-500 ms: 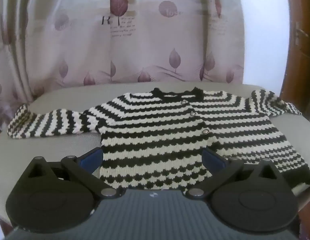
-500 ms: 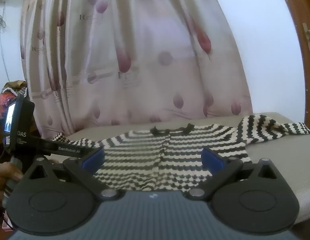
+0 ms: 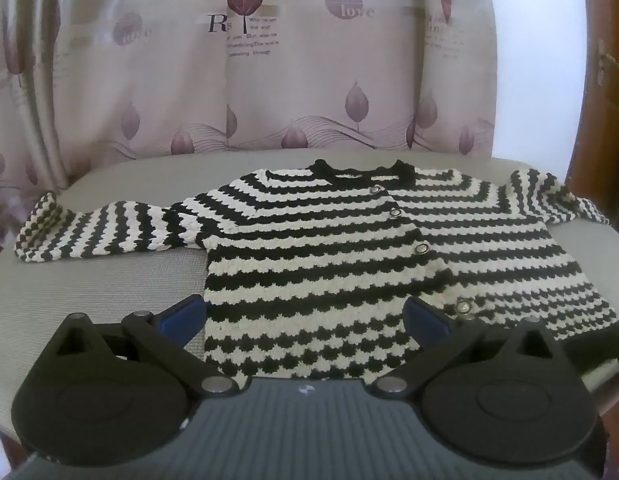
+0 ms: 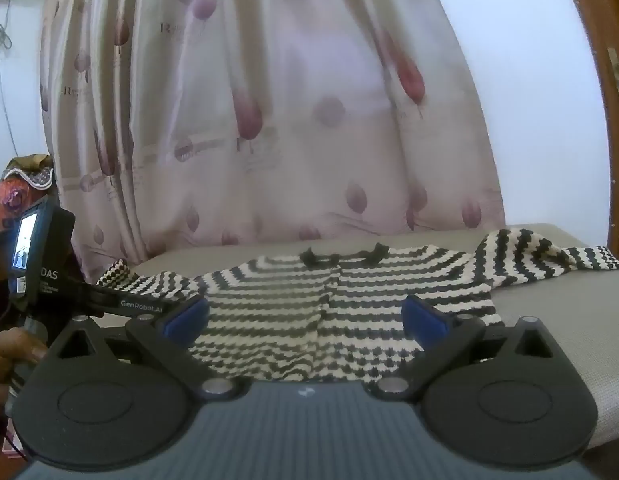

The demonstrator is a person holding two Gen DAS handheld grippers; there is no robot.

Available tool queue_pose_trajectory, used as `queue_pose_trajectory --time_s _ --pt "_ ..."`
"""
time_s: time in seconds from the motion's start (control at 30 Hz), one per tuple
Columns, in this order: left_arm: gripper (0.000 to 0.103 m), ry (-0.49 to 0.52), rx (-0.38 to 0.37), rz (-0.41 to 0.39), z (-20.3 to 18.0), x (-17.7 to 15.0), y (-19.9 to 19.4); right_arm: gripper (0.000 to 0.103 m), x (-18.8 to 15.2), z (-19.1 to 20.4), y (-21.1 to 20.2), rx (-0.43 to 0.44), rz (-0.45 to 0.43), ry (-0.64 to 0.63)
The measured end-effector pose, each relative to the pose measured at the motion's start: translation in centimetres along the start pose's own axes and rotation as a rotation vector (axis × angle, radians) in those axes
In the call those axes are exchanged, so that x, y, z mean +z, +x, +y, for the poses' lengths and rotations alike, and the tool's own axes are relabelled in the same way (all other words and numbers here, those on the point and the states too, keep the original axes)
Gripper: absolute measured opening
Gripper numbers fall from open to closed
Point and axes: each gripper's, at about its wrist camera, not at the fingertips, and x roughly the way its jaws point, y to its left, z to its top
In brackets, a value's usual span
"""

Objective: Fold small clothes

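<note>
Two tools, left tool (image 3: 305,316) and right tool (image 4: 305,316), hover with fingers apart, holding nothing. One striped cardigan (image 3: 349,264) lies flat, buttoned, sleeves spread, on the grey table (image 3: 89,280). Knit looks soft, light and floppy; pinch a sleeve cuff (image 3: 33,236) or hem corner.

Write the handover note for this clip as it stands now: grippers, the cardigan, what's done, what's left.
Left gripper: open, holding nothing, near the cardigan's bottom hem.
Right gripper: open, holding nothing, also facing the hem.
Striped cardigan: lies flat and buttoned on the grey table, collar at the far side by the curtain, both sleeves spread out sideways.
Done: garment laid out; no fold made.
Left: fold in the sleeves, then fold the body.
</note>
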Motion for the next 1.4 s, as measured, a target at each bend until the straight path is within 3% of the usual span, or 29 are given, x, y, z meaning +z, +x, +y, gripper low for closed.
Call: queue_pose_trajectory --time_s 1.4 --pt "0.103 -0.043 0.077 0.098 3.6 -0.7 5.1 0.103 0.1 0.6 3.4 0.036 0.083 -0.015"
